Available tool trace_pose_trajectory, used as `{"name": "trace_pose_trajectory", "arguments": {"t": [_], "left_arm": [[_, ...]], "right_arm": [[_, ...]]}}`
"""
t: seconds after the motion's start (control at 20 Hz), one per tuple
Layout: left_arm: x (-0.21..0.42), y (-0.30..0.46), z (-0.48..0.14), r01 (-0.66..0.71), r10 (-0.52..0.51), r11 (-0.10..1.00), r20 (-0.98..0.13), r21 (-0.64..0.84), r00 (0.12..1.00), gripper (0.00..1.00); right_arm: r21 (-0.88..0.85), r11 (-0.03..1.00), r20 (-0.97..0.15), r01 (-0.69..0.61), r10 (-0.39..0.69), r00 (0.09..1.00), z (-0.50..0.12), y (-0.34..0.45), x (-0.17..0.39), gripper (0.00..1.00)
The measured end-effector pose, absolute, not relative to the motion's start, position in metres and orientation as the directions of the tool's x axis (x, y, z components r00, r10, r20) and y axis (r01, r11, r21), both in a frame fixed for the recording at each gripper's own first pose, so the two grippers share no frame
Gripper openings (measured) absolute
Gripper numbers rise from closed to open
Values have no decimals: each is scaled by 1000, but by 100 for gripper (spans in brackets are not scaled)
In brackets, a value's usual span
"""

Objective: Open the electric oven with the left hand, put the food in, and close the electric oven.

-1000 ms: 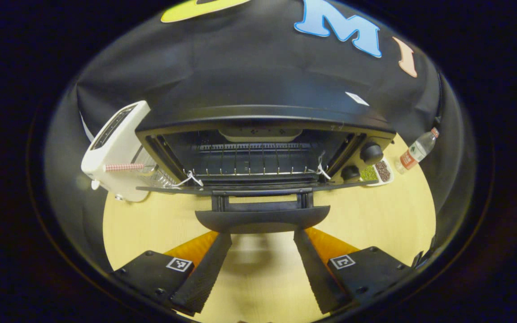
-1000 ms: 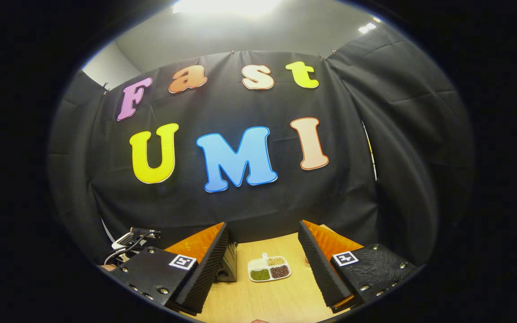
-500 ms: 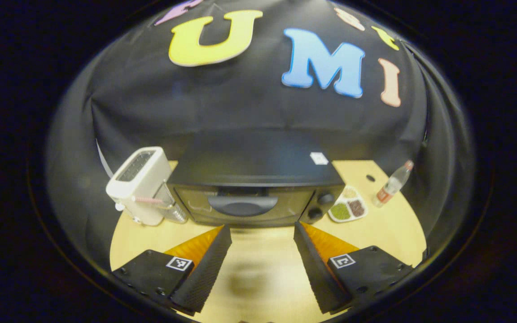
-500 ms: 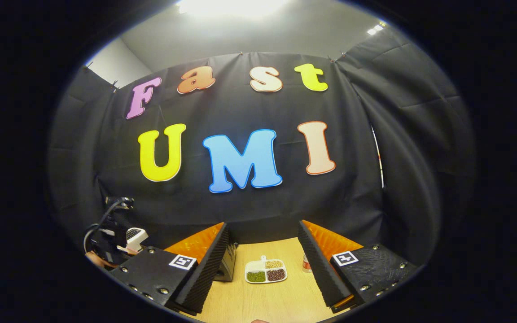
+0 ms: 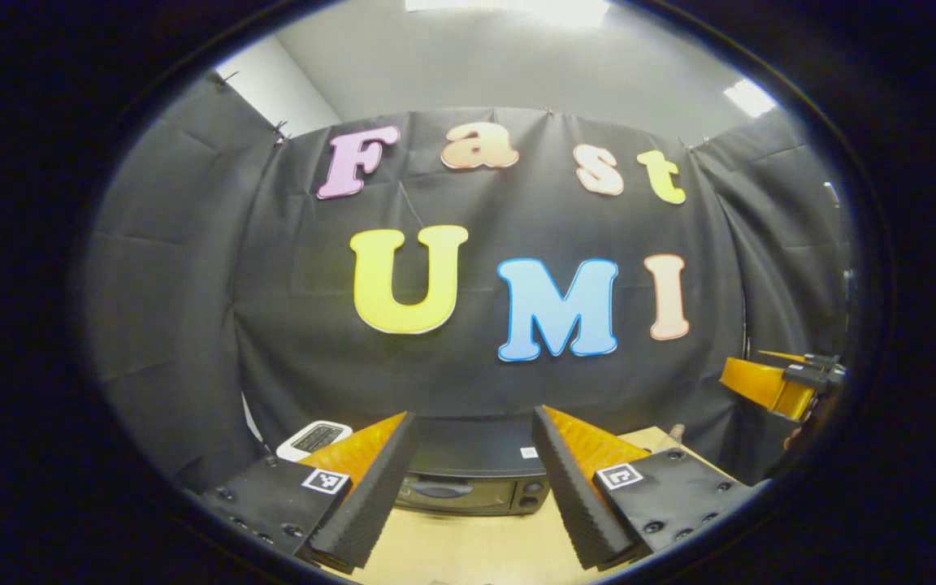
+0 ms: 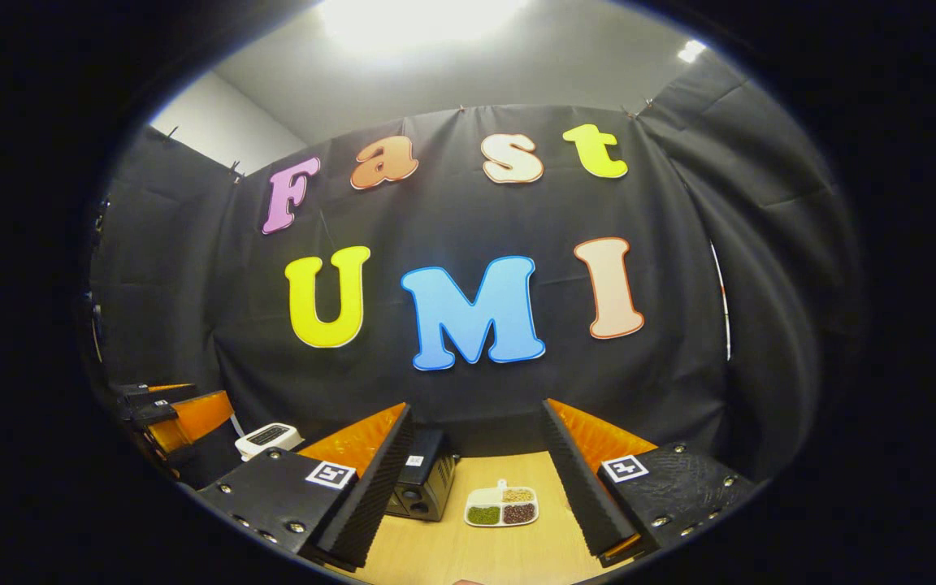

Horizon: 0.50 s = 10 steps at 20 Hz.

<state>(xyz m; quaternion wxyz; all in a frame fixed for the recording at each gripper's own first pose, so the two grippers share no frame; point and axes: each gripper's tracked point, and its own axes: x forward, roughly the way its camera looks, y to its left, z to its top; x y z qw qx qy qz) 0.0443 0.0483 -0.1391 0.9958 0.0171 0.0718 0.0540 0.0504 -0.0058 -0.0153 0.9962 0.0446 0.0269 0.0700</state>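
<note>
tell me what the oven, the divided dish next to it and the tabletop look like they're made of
Oven: dark body with a dull sheen, likely painted metal, though plastic can't be ruled out; the door looks like dark glass.
Divided dish: white and smooth, either plastic or glazed ceramic.
Tabletop: pale, matt, with a faint wood grain, probably wood or wood-look laminate.

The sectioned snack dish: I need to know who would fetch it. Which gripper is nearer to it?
Right. The right gripper faces the sectioned snack dish, which lies just beyond its open jaws. The left gripper faces the oven instead, over on that gripper's side.
</note>
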Motion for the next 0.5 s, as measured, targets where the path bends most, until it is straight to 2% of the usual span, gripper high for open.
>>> {"name": "trace_pose_trajectory", "arguments": {"t": [0.05, 0.1, 0.5], "left_arm": [[44, 50, -135, -110, 114, 993, -135, 39, 984, 91], [39, 50, -131, -108, 112, 994, -129, 34, 985, 99], [37, 80, -99, -47, 49, 999, -66, 26, 997, 99]], "right_arm": [[102, 985, -45, -138, 144, 989, -12, -4, 49, 95], [105, 985, -41, -135, 140, 989, -9, -4, 47, 95], [81, 994, 12, -72, 71, 997, 19, 17, 27, 95]]}}
